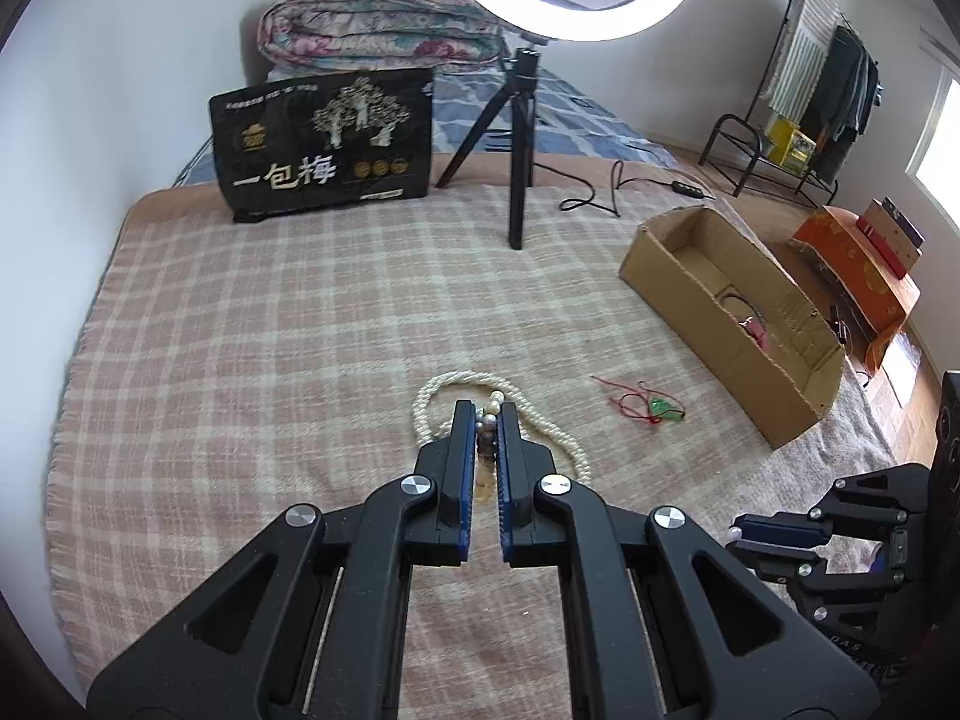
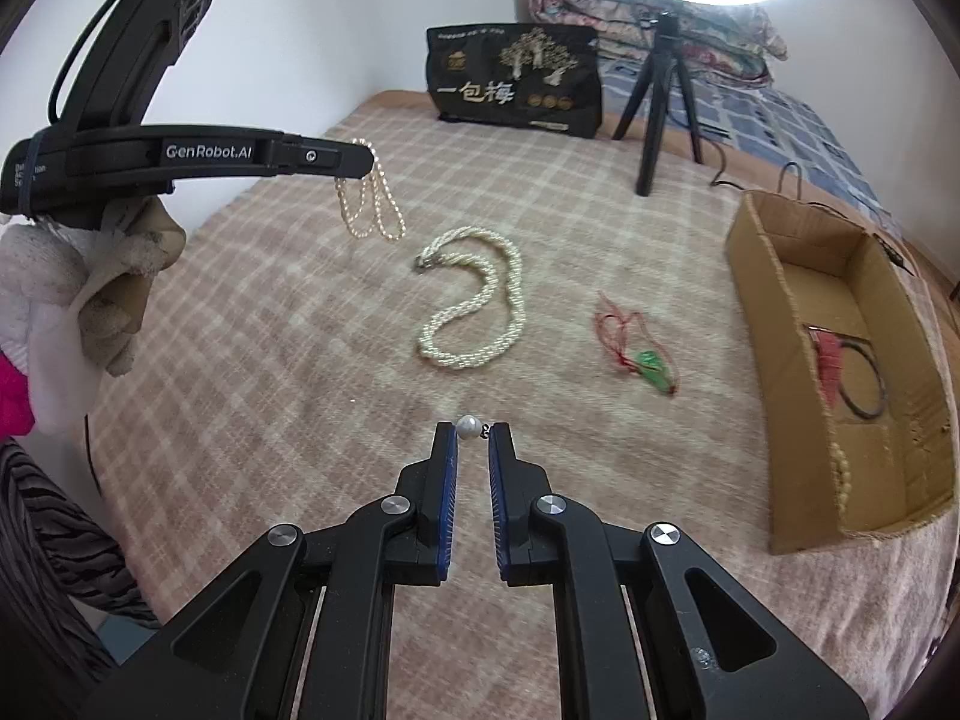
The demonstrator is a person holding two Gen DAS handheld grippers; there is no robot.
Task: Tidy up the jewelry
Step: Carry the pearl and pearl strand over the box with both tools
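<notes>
Bedroom, plaid blanket (image 2: 252, 360) over a bed.

Left hand-held gripper (image 1: 486, 414): pinching a beaded strand (image 2: 372, 204), raised above the blanket; loops dangle below its tips.

Right hand-held gripper (image 2: 473, 435): nearly closed, a single pearl piece (image 2: 468, 426) nipped at the very tips.

Pearl rope (image 2: 480, 306): on the blanket, ahead of the right gripper, under the left.

Red-cord pendant (image 2: 642, 348): ahead and right.

Box (image 2: 780, 450): far right, already holding a bangle (image 2: 864, 381).

Risk: the pearl, held only at the tips, may roll free; the dangling loops may snag the rope or the box rim.
</notes>
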